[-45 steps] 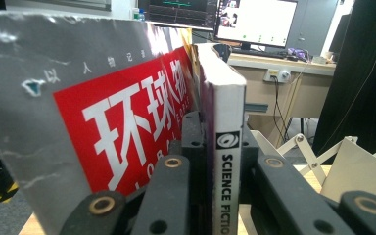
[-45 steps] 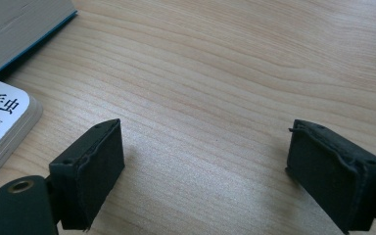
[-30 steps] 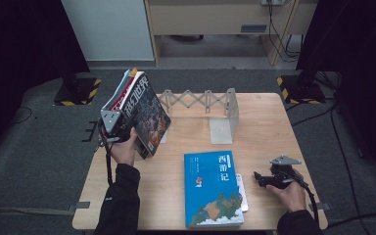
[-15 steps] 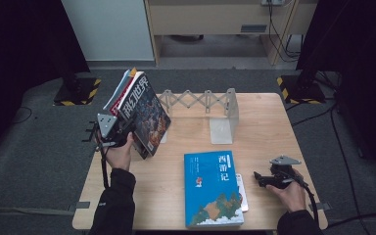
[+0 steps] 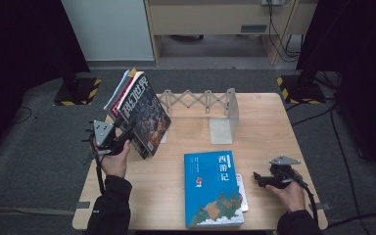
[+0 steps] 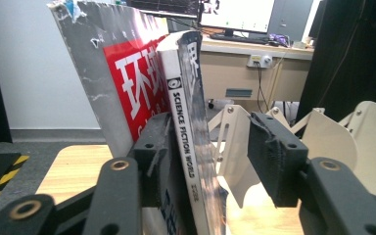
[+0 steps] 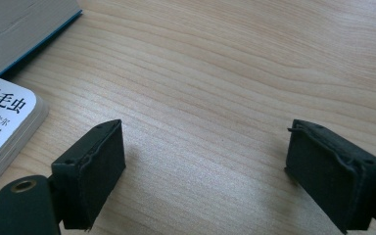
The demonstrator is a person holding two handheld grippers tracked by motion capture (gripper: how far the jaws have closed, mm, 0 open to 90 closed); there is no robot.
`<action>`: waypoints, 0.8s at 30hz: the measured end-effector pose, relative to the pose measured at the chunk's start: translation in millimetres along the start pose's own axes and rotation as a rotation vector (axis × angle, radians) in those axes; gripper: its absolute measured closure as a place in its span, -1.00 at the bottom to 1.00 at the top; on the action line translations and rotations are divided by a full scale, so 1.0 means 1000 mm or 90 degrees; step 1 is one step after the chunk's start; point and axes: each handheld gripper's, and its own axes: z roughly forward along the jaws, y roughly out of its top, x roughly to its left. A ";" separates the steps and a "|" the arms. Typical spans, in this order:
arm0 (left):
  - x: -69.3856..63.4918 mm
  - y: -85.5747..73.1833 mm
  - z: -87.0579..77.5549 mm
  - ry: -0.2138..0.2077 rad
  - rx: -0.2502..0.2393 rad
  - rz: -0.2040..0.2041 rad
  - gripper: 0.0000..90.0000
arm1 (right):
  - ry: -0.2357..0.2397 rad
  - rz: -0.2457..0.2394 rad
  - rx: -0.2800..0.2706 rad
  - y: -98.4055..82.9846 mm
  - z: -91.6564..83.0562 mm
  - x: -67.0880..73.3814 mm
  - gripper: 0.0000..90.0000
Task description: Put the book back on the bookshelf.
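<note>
Two magazines [image 5: 143,113] lean leftward at the left end of a metal folding book rack [image 5: 223,111]. My left gripper [image 5: 122,139] sits at their lower left edge. In the left gripper view the Science Fiction World magazine [image 6: 188,127] and a red-covered magazine [image 6: 127,83] stand between the jaws of the left gripper [image 6: 213,147]. Those jaws have just been opening, and the right pad [image 6: 274,159] stands apart from the cover. A blue book [image 5: 213,188] lies flat at the front. To its right my right gripper [image 5: 258,179] rests open over bare wood [image 7: 210,166].
A small white book [image 5: 244,195] pokes out from under the blue book's right edge; its corner [image 7: 2,125] lies just left of the right gripper. The rack's plates [image 6: 325,139] stand behind the magazines. Floor stands with yellow-black tape [image 5: 293,88] flank the table.
My left hand has drawn back toward the table's left edge and its jaws have spread off the magazines, which stay leaning. The right hand has not moved.
</note>
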 end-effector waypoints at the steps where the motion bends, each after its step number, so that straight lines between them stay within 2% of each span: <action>1: -0.001 0.000 -0.002 -0.002 -0.001 0.000 0.10 | 0.000 0.000 0.000 0.000 0.000 0.000 -0.67; 9: -0.001 -0.001 -0.015 -0.018 -0.003 0.002 0.06 | 0.008 -0.003 0.003 0.000 -0.001 0.001 -0.66; 11: -0.002 -0.004 -0.018 -0.023 0.002 0.007 0.05 | 0.008 -0.003 0.004 0.001 -0.001 0.001 -0.64; 14: -0.002 -0.008 -0.021 -0.035 0.011 0.001 0.04 | 0.011 0.003 0.003 0.001 -0.003 0.001 -0.61; 17: -0.005 -0.014 -0.024 -0.042 0.025 0.014 0.01 | 0.010 0.002 -0.012 0.003 -0.006 0.000 -0.58; 20: -0.007 -0.020 -0.027 -0.062 0.037 -0.007 0.00 | 0.011 0.006 -0.025 0.005 -0.008 0.000 -0.57; 24: -0.011 -0.026 -0.029 -0.073 0.048 -0.005 -0.03 | 0.014 0.006 -0.028 0.006 -0.010 0.003 -0.54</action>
